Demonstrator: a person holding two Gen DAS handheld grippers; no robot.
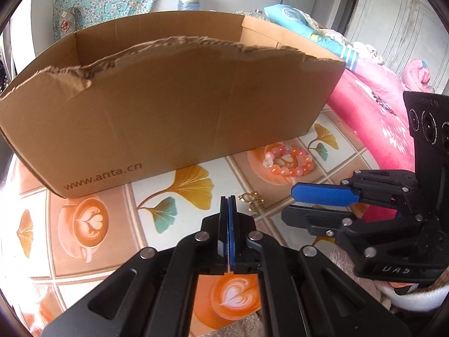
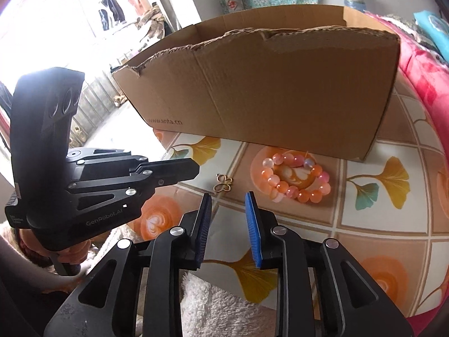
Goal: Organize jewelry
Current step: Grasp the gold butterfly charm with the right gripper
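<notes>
On the tablecloth (image 2: 364,216) near the cardboard box (image 2: 280,84), my right gripper (image 2: 227,199), spread and empty, should straddle the gold charm (image 2: 223,183) left of the bead bracelet (image 2: 294,181); my left gripper (image 1: 228,198) is pressed together.

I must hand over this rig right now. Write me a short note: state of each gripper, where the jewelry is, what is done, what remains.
Left gripper: shut, empty, above the tablecloth.
Right gripper: open, nothing between its fingers.
Bead bracelet: on the tablecloth, in front of the cardboard box.
Gold clasp: on the cloth, left of the bracelet, just ahead of the right gripper.
Done: nothing visibly stored; the box's inside is hidden.
Left: pick up the bracelet and clasp; probably they go in the box.
</notes>
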